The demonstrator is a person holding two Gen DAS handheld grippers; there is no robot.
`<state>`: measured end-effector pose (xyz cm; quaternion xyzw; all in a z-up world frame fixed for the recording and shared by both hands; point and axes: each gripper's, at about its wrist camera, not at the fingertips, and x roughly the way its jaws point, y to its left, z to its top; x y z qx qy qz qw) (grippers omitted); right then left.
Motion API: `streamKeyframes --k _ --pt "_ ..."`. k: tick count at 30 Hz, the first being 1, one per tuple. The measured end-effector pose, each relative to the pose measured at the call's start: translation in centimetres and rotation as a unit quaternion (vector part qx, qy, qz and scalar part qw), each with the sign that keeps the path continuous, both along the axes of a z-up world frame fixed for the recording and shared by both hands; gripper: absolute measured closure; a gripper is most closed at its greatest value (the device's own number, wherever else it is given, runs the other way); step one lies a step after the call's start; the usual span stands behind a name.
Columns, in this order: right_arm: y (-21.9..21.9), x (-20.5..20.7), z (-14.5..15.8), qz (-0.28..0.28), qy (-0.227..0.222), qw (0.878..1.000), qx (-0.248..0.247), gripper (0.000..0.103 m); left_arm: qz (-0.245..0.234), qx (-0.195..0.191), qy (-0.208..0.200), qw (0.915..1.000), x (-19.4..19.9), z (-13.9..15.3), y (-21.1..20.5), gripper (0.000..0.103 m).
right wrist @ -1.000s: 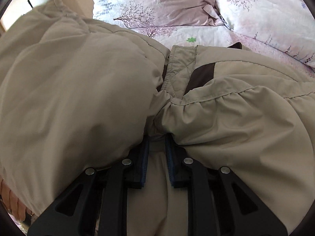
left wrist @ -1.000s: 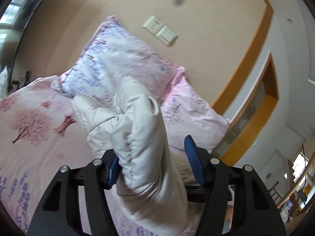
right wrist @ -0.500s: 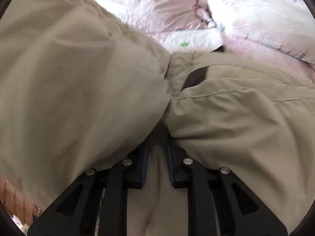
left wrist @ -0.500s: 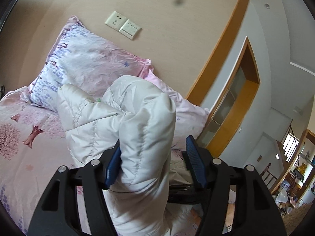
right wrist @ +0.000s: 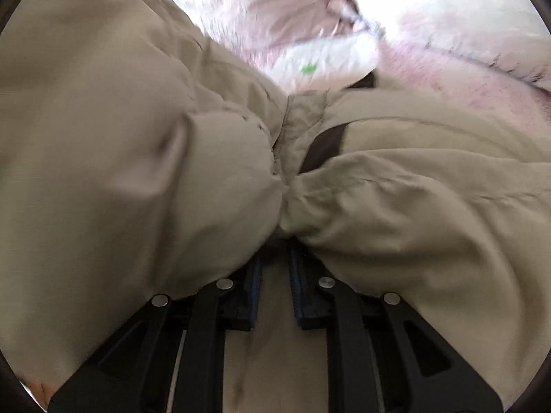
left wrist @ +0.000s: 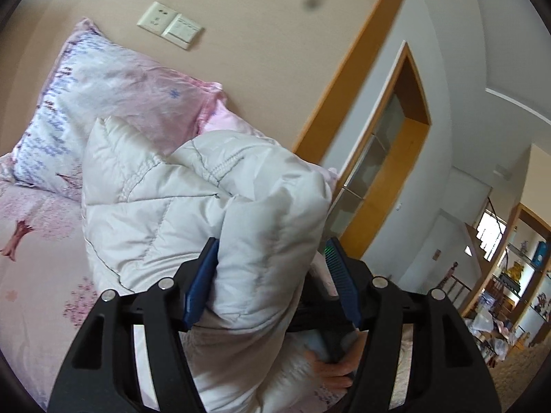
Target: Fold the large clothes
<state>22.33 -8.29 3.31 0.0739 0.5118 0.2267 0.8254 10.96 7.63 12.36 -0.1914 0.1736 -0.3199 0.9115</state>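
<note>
Above the bed (left wrist: 31,268), the left hand-held gripper (left wrist: 272,280) stands about half open around a thick fold of the white quilted jacket (left wrist: 193,206). Its left blue pad presses into the padding, while the right pad stands just clear of the fabric, so the bundle sits loosely between the fingers. From the bed, this part of the jacket rises toward the floral pillow (left wrist: 103,103) leaning on the beige wall, with the wall sockets (left wrist: 170,24) higher up. A person's hand (left wrist: 332,370) shows beneath the bundle, gripping a dark handle.

Over the same bed (right wrist: 465,86), the right hand-held gripper (right wrist: 275,275) is nearly closed, its pads pinching a gathered tuck of the jacket (right wrist: 120,172), which looks beige in this blurred view. The cloth billows to both sides of the pinch, and a dark brown patch (right wrist: 325,148) lies beyond it, toward the pillows.
</note>
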Motion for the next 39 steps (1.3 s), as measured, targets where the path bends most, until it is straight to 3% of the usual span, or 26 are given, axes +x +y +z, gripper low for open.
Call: streamKeyframes --k 5,11,14,17,19,21,23,24,28,33,39 --pt "-7.2 -4.1 2.7 -0.08 -0.072 0.994 -0.005 0.085 -0.039 0.013 -0.009 0.9991 -0.2 -0.2 -2.7 0.045" --pt "-14.9 -6.5 1.7 -0.182 -0.074 0.981 0.004 0.079 -0.098 0.039 -0.003 0.9944 0.2 -1.0 -7.3 0.054" --pt "-18.5 -7.9 1.0 -0.219 -0.067 0.972 0.058 0.079 -0.129 0.048 0.012 0.9903 0.8 -1.9 -9.6 0.057" --pt "-21.0 -9.5 2.1 -0.238 -0.095 0.961 0.102 0.079 -0.16 0.065 0.026 0.9847 1.4 -3.2 -12.0 0.058" --pt "-21.8 -9.7 3.5 -0.231 -0.13 0.956 0.124 0.078 -0.177 0.079 0.035 0.9805 1.9 -4.2 -13.7 0.058" --pt "-22.1 -10.5 5.2 -0.208 -0.159 0.955 0.141 0.071 -0.191 0.088 0.039 0.9769 1.9 -4.9 -14.9 0.058" --pt "-21.6 -10.2 6.6 -0.168 -0.176 0.956 0.164 0.049 -0.2 0.1 0.04 0.9737 2.0 -5.5 -16.1 0.058" --pt "-21.3 -10.2 7.1 -0.148 -0.179 0.957 0.172 0.046 -0.205 0.105 0.041 0.9722 2.0 -5.8 -16.6 0.058" --pt "-19.3 -8.7 8.0 -0.073 -0.157 0.969 0.176 0.046 -0.216 0.127 0.04 0.9674 1.8 -6.9 -18.0 0.058" --pt "-17.2 -7.0 7.2 -0.045 -0.118 0.978 0.165 0.046 -0.223 0.14 0.041 0.9638 1.8 -7.7 -18.8 0.058" --pt "-16.5 -7.2 6.5 -0.026 -0.099 0.979 0.179 0.046 -0.228 0.156 0.038 0.9603 1.8 -8.3 -19.5 0.055"
